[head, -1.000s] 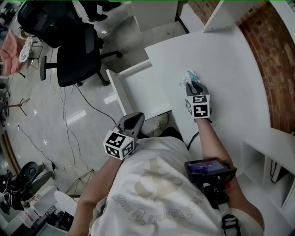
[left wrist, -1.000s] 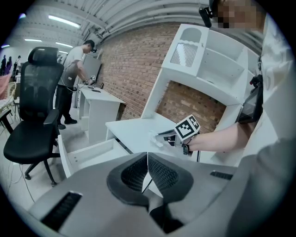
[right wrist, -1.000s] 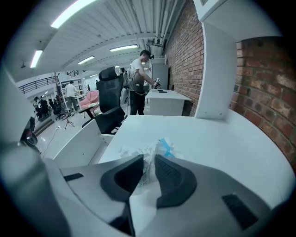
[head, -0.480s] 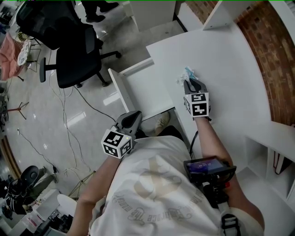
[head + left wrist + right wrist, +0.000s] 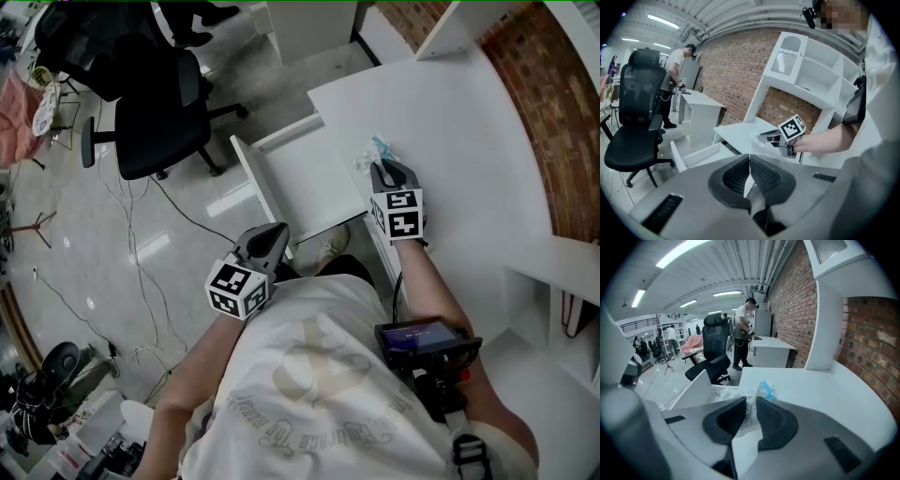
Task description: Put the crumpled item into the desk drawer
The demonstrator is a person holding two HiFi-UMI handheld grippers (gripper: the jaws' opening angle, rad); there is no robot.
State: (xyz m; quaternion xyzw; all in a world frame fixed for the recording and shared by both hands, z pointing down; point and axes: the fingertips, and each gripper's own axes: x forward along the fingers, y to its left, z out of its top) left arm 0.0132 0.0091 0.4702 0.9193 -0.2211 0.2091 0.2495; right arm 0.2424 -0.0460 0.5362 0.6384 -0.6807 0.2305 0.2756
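Note:
The crumpled item, clear plastic with a blue patch, sits at the desk's left edge, beside the open white drawer. My right gripper has it between its jaws, which are closing with the pads against the plastic. The right gripper view shows the crumpled item bulging past the right gripper, with the drawer just to the left. My left gripper hangs below the drawer's front, near the person's body, shut and empty. In the left gripper view, the left gripper points towards the drawer and the right gripper.
A black office chair stands on the floor to the left of the drawer, with cables trailing nearby. A brick wall and white shelving border the desk on the right. A person stands at a far desk.
My right gripper and the crumpled item have drifted a little towards the desk edge by the drawer. The left gripper has barely moved.

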